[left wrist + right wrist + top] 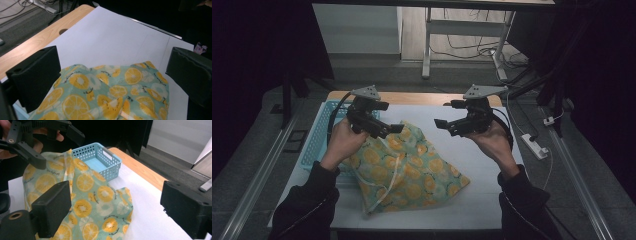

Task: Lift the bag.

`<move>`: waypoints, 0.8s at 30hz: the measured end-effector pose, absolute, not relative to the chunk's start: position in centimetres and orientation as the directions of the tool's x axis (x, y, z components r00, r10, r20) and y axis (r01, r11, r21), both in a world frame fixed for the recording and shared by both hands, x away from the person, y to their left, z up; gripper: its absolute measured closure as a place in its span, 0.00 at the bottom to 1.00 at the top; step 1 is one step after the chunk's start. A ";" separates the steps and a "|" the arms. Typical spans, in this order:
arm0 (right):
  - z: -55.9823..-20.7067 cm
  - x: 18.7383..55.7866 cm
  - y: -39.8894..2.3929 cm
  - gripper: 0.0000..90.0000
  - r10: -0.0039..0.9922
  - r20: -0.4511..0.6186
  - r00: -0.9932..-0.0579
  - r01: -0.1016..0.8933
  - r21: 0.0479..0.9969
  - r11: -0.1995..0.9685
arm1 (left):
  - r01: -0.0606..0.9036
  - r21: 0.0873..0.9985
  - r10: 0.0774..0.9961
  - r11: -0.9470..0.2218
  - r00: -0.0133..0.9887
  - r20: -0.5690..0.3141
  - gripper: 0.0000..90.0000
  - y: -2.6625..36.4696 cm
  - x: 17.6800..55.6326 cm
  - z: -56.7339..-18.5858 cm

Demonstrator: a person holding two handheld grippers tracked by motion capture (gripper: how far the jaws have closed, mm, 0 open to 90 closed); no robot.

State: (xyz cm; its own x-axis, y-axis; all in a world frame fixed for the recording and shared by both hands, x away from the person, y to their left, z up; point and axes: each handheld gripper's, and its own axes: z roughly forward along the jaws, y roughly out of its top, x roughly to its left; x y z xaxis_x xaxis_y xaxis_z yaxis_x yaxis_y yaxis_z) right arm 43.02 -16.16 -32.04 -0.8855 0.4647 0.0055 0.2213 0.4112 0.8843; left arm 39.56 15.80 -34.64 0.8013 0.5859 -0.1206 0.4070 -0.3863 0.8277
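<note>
A teal cloth bag (pixel 412 165) printed with orange and lemon slices lies crumpled on the white table cover (pixel 492 185), its pale drawstring (pixel 394 170) trailing across it. My left gripper (pixel 387 118) hovers over the bag's upper left part, open. In the left gripper view the two black jaws stand wide apart around the left gripper's gap (pixel 116 58), with the bag (pixel 110 95) below and nothing pinched. My right gripper (pixel 447 114) hangs above the bag's upper right edge, open too. The right gripper (pixel 120 195) looks down on the bag (pixel 92 195); the left gripper (pixel 57 147) shows beyond it.
A light blue perforated basket (pixel 319 132) stands at the table's left, partly under the bag; its wall (pixel 110 162) shows behind the bag. A wooden strip (pixel 422 97) runs along the far edge. A white power strip (pixel 534 146) lies off the right side.
</note>
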 end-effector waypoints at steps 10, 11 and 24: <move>-34.5 42.0 -16.5 0.08 0.464 0.036 -0.885 0.246 0.883 0.401 | 0.424 0.821 0.600 -0.381 0.789 -0.129 0.00 16.6 37.8 -36.8; -34.8 41.9 -16.6 0.08 0.468 0.038 -0.883 0.251 0.881 0.401 | 0.426 0.821 0.603 -0.381 0.787 -0.129 0.00 16.7 37.6 -37.1; -37.7 41.4 -17.8 0.04 0.493 0.024 -0.870 0.254 0.877 0.407 | 0.436 0.829 0.631 -0.351 0.764 -0.135 0.00 17.6 35.7 -39.4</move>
